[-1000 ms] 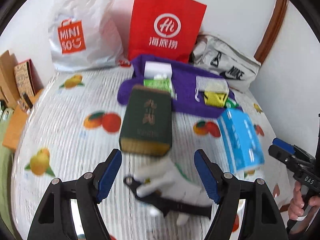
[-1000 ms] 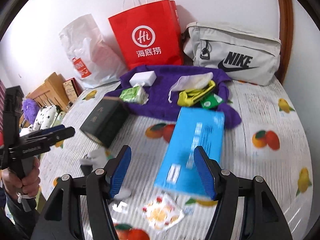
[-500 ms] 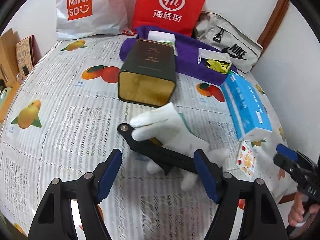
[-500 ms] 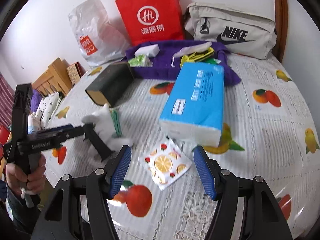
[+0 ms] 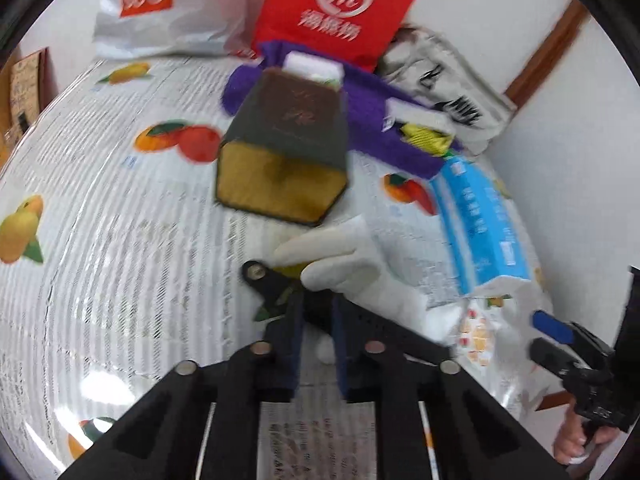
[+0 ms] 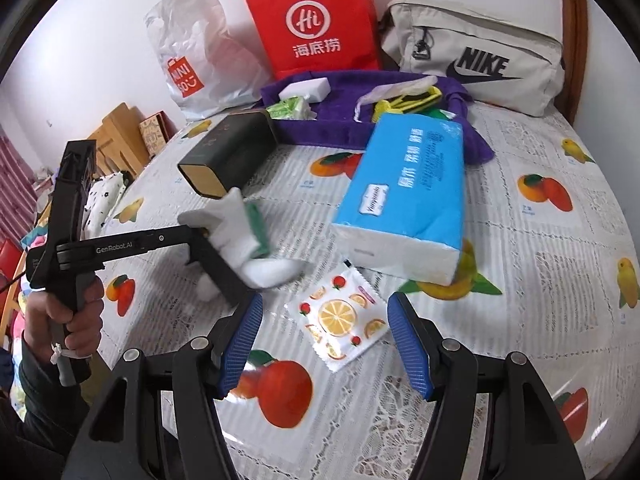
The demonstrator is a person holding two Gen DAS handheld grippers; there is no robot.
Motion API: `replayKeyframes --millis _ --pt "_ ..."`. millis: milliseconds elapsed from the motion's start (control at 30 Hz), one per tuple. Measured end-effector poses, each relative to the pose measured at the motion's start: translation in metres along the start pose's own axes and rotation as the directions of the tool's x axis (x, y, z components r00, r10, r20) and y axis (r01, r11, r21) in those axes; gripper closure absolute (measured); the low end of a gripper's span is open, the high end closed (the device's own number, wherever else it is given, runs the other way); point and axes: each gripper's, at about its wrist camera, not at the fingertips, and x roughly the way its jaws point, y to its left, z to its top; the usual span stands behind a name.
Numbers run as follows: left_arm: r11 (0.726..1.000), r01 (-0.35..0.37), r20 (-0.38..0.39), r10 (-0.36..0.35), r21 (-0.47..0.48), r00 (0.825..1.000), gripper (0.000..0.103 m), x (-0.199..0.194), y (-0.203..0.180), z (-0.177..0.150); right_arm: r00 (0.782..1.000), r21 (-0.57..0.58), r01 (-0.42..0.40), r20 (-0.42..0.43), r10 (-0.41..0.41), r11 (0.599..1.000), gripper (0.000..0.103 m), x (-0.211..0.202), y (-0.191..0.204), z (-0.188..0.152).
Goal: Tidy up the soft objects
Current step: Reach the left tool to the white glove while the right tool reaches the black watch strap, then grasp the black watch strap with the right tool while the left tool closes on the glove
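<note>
**Left gripper clamped on a black strap beside a white glove; right gripper spread over a fruit-print sachet**

The left gripper (image 5: 316, 320), at 6 o'clock in its own wrist view, has its two blue-padded jaws drawn nearly together around a flat black strap with a round rivet end (image 5: 264, 280). A soft white fabric glove (image 5: 344, 276) lies over that strap, touching the jaws' tips from 1 o'clock. Whether glove fabric is also pinched cannot be told through the blur.

Beyond the glove, at 12 o'clock, a dark green rectangular tin with a gold end face (image 5: 288, 152) lies on its side, close to the glove's fingers. At 2 o'clock a blue and white soft pack of tissues (image 5: 476, 224) rests on the fruit-patterned white tablecloth (image 5: 100, 200).

The right gripper (image 6: 324, 340) has its jaws wide apart, empty, either side of a small square sachet printed with orange slices (image 6: 340, 320), above it rather than touching. The tissue pack sits just past it at 1 o'clock.

Farther back, a purple towel (image 6: 340, 120) carries a white rectangular sponge (image 6: 306, 88), a green packet (image 6: 290, 108) and a yellow pouch (image 6: 408, 102). Against the wall stand a red paper bag (image 6: 316, 20), a white plastic Miniso bag (image 6: 192, 60) and a grey Nike waist bag (image 6: 476, 56).
</note>
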Motion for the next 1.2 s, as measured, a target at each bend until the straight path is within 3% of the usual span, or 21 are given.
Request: replayKeyframes --millis 300,367,433,533,633,667,700,767,1033,1100,1200 --pt "0.998 0.045 -0.055 -0.043 0.038 0.998 0.09 0.013 -0.012 0.002 0.991 -0.124 -0.135 -0.012 0.135 0.983 0.039 0.028 0.044 0.008" --pt "0.998 0.036 -0.067 -0.033 0.048 0.997 0.086 0.013 -0.012 0.001 0.989 -0.163 -0.145 -0.03 0.142 0.976 0.042 0.039 0.054 0.008" --pt "0.999 0.011 -0.069 -0.008 0.046 0.998 0.062 0.012 -0.009 0.001 0.986 -0.185 -0.167 -0.06 0.158 0.969 0.048 0.052 0.062 0.007" --pt "0.999 -0.001 -0.049 0.003 0.045 0.999 0.058 0.005 -0.004 0.0 0.981 -0.207 -0.184 -0.102 0.166 0.961 0.058 0.07 0.07 0.007" --pt "1.0 0.009 -0.04 -0.008 0.027 0.999 0.055 -0.001 0.003 0.001 0.984 -0.226 -0.143 -0.134 0.114 0.964 0.065 0.086 0.075 0.007" --pt "1.0 0.004 -0.04 -0.003 0.024 0.999 0.055 -0.002 0.004 0.001 0.985 -0.224 -0.144 -0.125 0.118 0.964 0.074 0.086 0.075 0.008" --pt "1.0 -0.003 -0.042 0.004 0.022 0.999 0.054 -0.002 0.006 0.001 0.981 -0.214 -0.166 -0.132 0.14 0.962 0.099 0.084 0.075 0.009" --pt "1.0 -0.013 -0.041 0.013 0.013 0.999 0.054 -0.005 0.01 0.002 0.967 -0.198 -0.228 -0.163 0.197 0.953 0.1 0.077 0.076 0.011" --pt "1.0 -0.009 -0.024 0.009 0.011 1.0 0.054 -0.017 0.015 0.009 0.988 -0.218 -0.137 -0.103 0.117 0.966 0.096 0.063 0.072 0.012" --pt "1.0 -0.008 -0.029 0.008 0.009 1.0 0.054 -0.018 0.014 0.012 0.989 -0.222 -0.128 -0.097 0.109 0.967 0.081 0.066 0.071 0.015" --pt "1.0 -0.01 -0.031 0.01 0.022 0.999 0.054 -0.021 0.012 0.015 0.991 -0.22 -0.105 -0.106 0.084 0.97 0.076 0.079 0.07 0.018"
